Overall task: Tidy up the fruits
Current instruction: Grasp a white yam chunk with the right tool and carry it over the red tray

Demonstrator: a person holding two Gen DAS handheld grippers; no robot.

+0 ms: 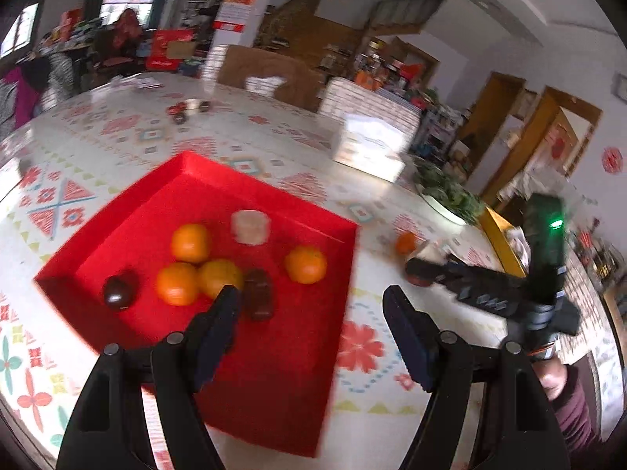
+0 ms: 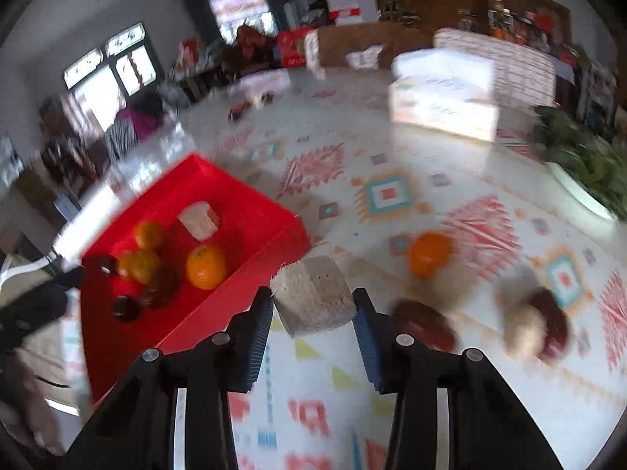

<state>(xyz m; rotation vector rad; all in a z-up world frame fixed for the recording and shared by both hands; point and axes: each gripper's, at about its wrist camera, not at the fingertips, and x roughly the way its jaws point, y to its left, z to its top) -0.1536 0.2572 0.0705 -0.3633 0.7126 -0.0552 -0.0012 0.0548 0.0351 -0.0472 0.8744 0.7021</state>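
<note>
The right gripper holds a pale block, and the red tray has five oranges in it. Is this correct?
Not quite: the red tray has four oranges, as the left wrist view shows. The right gripper does hold the pale block.

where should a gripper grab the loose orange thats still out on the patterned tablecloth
Grip the round orange fruit across its widest middle, coming from above. It sits alone on the patterned tablecloth, sides clear, apart from the red tray, so fingers can drop either side; blur hides finer detail.

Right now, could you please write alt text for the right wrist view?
The right tool grips a pale fibrous block above the patterned tablecloth. Left, a red tray holds oranges; one orange lies loose ahead.
</note>
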